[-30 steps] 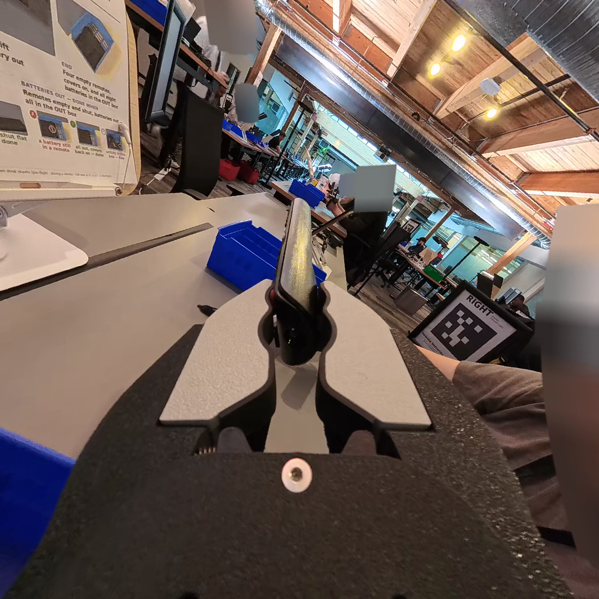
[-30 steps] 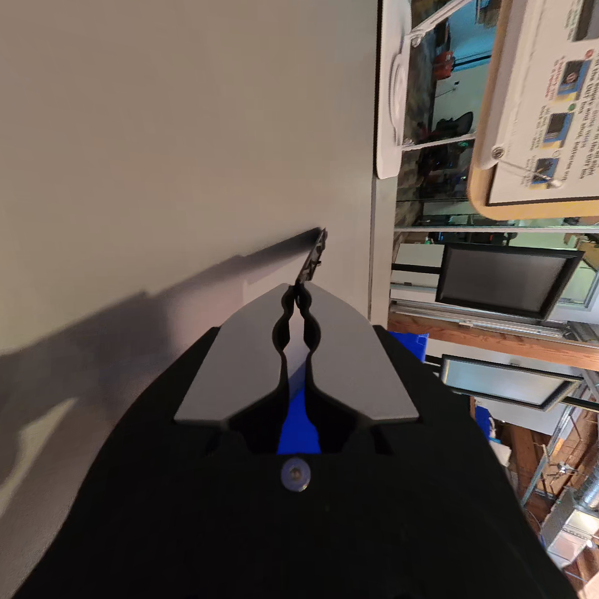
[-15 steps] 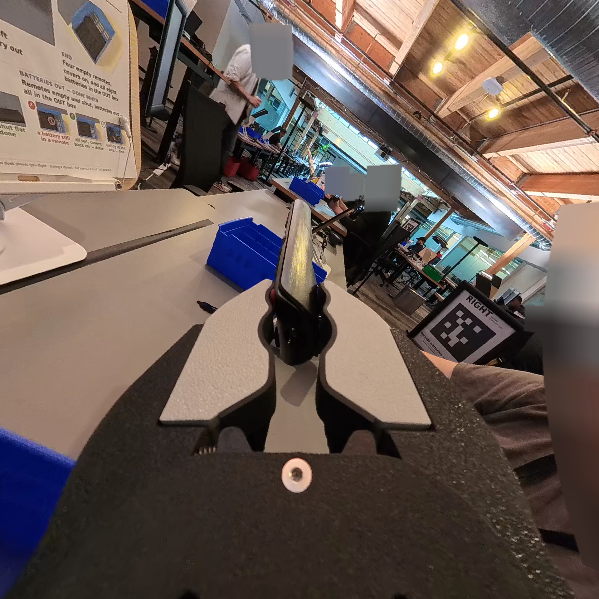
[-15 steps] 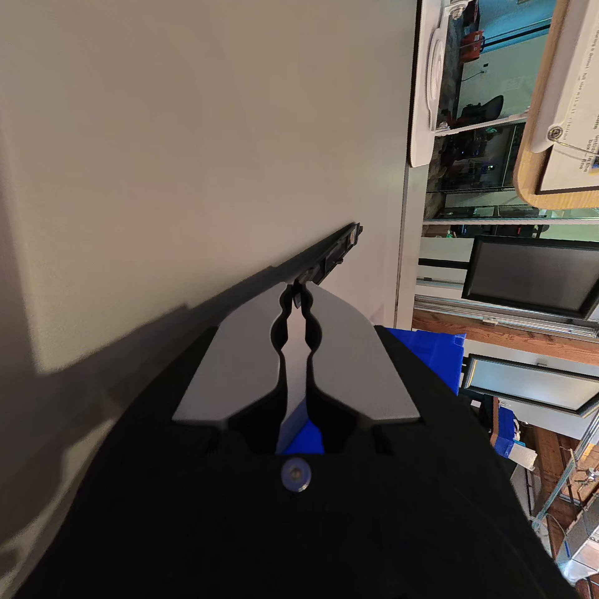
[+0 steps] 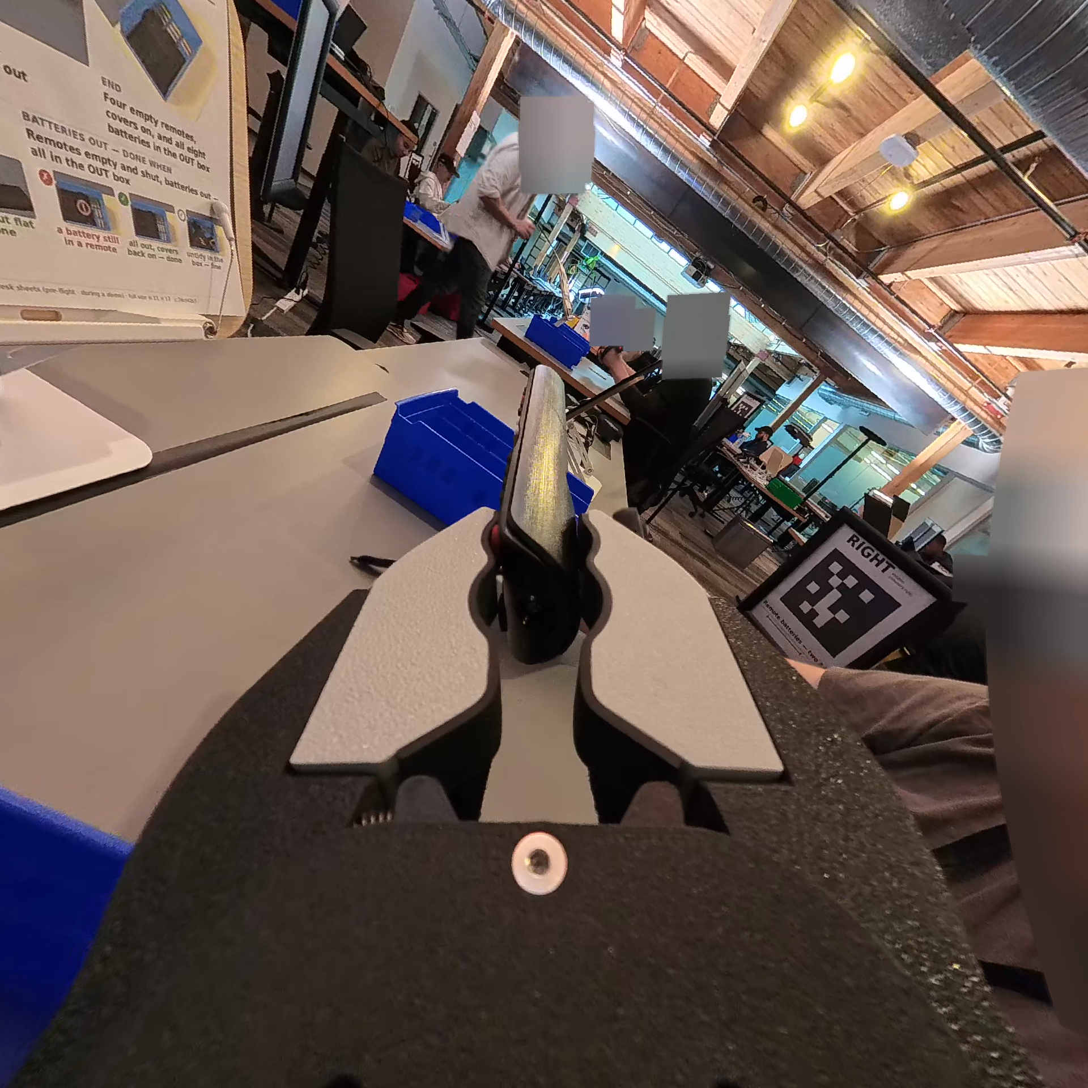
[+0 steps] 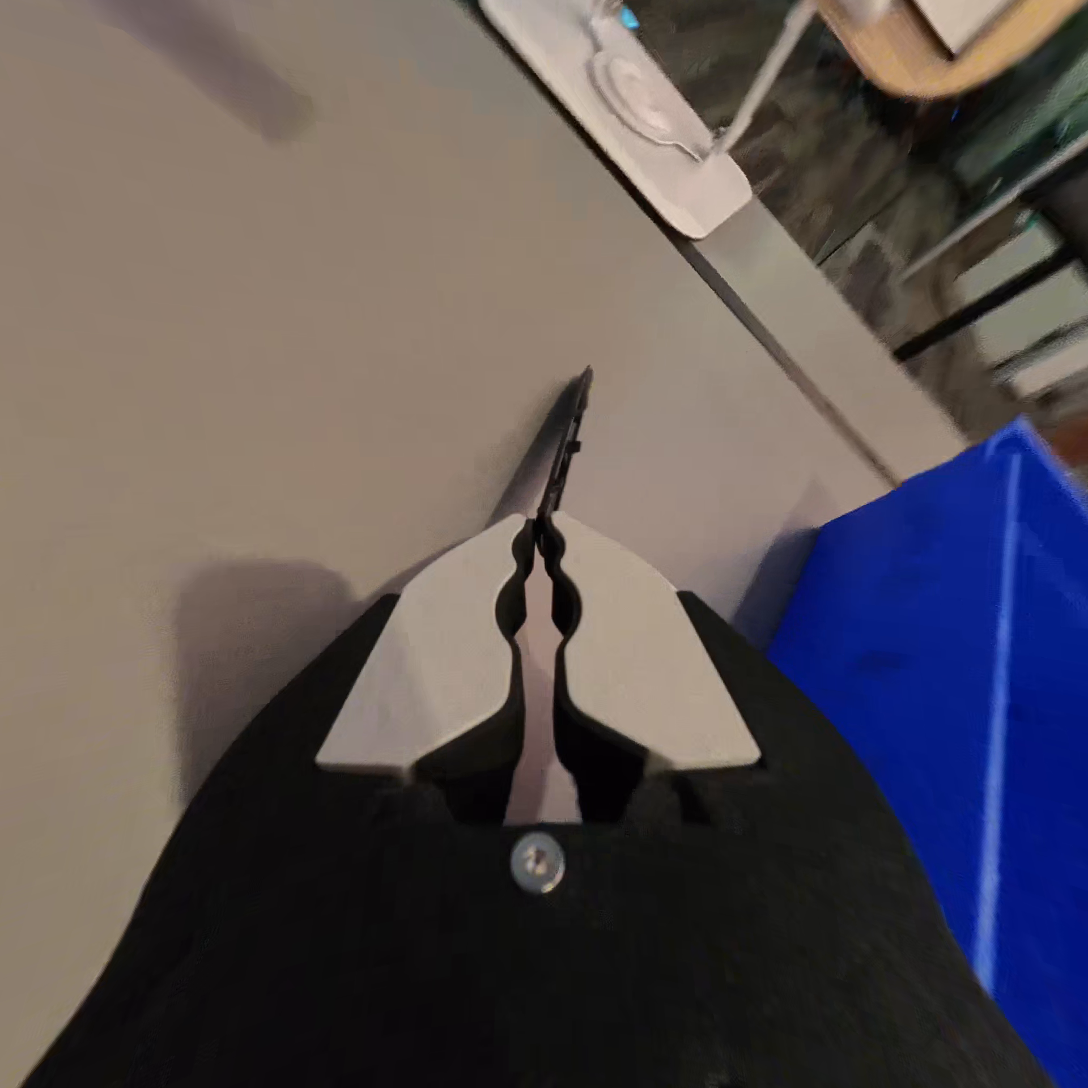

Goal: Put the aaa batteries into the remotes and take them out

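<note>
My left gripper (image 5: 538,530) is shut on a black remote (image 5: 540,471), held edge-on and pointing away above the grey table (image 5: 176,559). My right gripper (image 6: 538,521) is shut on a thin black battery cover (image 6: 568,444), seen edge-on, held just above the table (image 6: 294,294). No batteries show in either view.
A blue bin (image 5: 453,453) stands on the table beyond the remote, and another blue bin (image 6: 942,677) is close to the right gripper's right side. A small black piece (image 5: 371,562) lies on the table. An instruction board (image 5: 118,159) on a white stand (image 5: 59,441) is at the back left. A person's sleeve (image 5: 918,748) is at the right.
The right gripper has swung with the cover, so the table edge and the blue bin have turned in its view; that view is blurred. The left gripper holds the remote almost still.
</note>
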The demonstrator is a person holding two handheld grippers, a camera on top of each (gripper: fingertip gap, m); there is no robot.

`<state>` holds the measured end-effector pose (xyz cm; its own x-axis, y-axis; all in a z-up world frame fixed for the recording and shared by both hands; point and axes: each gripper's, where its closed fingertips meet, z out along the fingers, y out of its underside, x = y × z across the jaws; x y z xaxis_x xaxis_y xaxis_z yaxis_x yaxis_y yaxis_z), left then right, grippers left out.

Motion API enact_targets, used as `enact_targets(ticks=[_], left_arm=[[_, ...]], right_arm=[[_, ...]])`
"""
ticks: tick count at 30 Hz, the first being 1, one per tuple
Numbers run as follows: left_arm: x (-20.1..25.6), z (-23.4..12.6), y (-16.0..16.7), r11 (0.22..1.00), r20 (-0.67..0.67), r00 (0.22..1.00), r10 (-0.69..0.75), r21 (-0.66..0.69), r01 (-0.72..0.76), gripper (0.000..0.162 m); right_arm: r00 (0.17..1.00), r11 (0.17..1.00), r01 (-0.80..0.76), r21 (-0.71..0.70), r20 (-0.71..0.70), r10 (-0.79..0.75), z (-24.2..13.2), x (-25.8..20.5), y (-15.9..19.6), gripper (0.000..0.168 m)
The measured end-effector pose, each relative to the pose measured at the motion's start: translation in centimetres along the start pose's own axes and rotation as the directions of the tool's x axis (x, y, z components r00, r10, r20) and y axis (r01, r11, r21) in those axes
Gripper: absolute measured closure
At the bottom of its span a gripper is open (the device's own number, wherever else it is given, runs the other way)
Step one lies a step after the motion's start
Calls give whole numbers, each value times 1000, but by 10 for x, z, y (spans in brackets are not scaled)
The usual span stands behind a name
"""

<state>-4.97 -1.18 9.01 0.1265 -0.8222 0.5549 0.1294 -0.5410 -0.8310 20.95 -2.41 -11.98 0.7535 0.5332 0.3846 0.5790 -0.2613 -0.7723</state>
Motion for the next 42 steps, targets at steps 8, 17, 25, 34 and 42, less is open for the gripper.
enact_targets(ticks=[8, 17, 25, 34, 42], left_arm=[[3, 1, 0, 1000, -8, 1000, 4, -3, -4, 138], [5, 3, 1, 1000, -13, 1000, 8, -13, -9, 138], [4, 3, 1, 1000, -12, 1000, 4, -12, -5, 138], [1, 7, 5, 1000, -8, 1000, -4, -31, 4, 138], [-3, 14, 12, 997, -11, 1000, -20, -74, 19, 138]], right_arm=[[882, 890, -455, 36, 155, 445, -1, -2, -7, 165], [793, 806, -590, 43, 217, 569, 3, -1, -7, 165], [993, 995, -84, -44, -81, 80, 2, 21, 8, 165], [902, 875, 408, -260, -36, -431, 18, 5, 33, 162], [934, 922, 356, -152, 79, -347, -2, -21, 18, 142]])
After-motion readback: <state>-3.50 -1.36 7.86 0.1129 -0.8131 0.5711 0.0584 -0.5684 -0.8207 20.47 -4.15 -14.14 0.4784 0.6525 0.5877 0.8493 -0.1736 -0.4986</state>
